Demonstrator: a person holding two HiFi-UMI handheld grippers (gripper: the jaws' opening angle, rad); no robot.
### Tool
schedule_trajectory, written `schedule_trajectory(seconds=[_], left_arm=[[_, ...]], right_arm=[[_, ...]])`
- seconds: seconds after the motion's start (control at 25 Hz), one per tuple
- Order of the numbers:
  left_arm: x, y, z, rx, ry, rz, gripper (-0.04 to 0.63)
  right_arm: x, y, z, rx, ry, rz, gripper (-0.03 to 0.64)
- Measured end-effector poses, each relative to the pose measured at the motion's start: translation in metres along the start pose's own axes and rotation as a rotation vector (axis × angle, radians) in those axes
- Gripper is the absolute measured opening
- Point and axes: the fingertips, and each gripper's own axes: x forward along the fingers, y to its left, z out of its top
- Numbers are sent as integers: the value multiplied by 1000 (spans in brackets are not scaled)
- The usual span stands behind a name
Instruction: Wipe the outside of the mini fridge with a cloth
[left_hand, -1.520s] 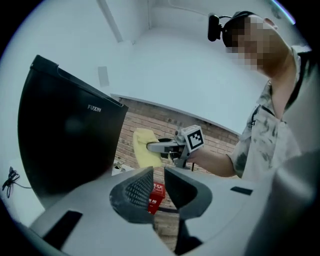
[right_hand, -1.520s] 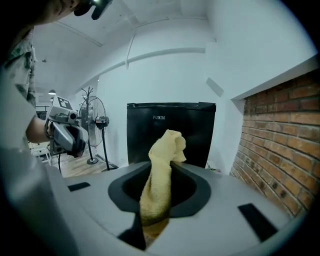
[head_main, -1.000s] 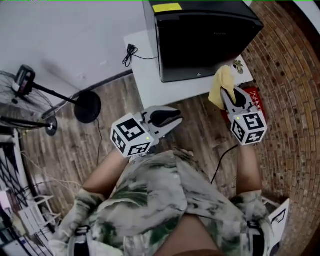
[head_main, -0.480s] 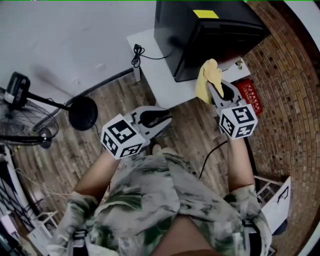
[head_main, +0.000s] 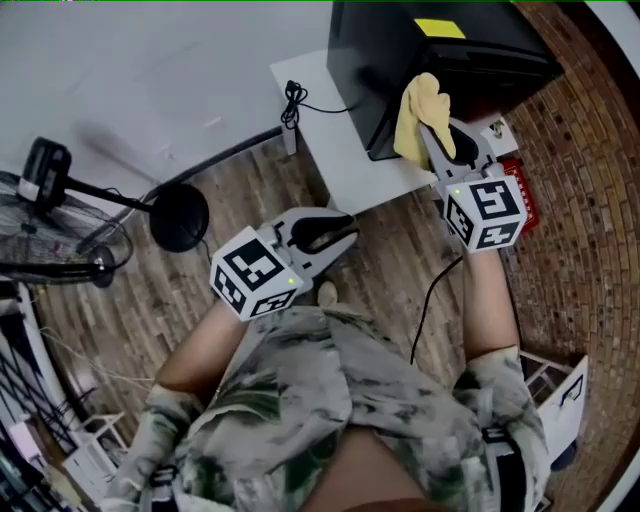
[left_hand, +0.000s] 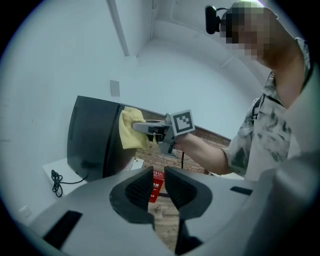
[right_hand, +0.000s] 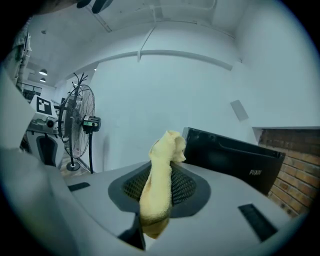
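The black mini fridge (head_main: 440, 60) stands on a low white table (head_main: 330, 140) at the top of the head view. My right gripper (head_main: 432, 135) is shut on a yellow cloth (head_main: 418, 112) and holds it up against the fridge's near front corner. In the right gripper view the cloth (right_hand: 159, 185) hangs between the jaws, with the fridge (right_hand: 235, 160) just beyond. My left gripper (head_main: 322, 232) hangs back by my body, shut on nothing. From the left gripper view I see the fridge (left_hand: 90, 135), the cloth (left_hand: 131, 131) and the right gripper (left_hand: 145, 127).
A standing fan (head_main: 40, 230) with a round black base (head_main: 180, 217) is on the wood floor at left. A black cable (head_main: 295, 98) lies on the table beside the fridge. A red box (head_main: 522, 195) sits low by the brick wall (head_main: 585, 200) at right.
My right gripper has carried the cloth up and forward, from below the table edge to the fridge's front corner. The left gripper has stayed near my body.
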Motion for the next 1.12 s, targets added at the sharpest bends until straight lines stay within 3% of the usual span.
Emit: schedule_trajectory(seconds=[0.32,0.48,0.76,1.12], left_arm=[[-46,1,14,65,3,-114,59],[-81,3,7,88,21,-152,60],[-119,23,-9,87,44,-187,60],[-120,46,0,76,30,-195,59]], right_arm=[[36,-5,85,-98,-30,-188,96],[59,-15,103,-121,-5,-326,97],[98,-19,83,-223,137,-515,97],[130,-24,24,-285,297,-585,97]])
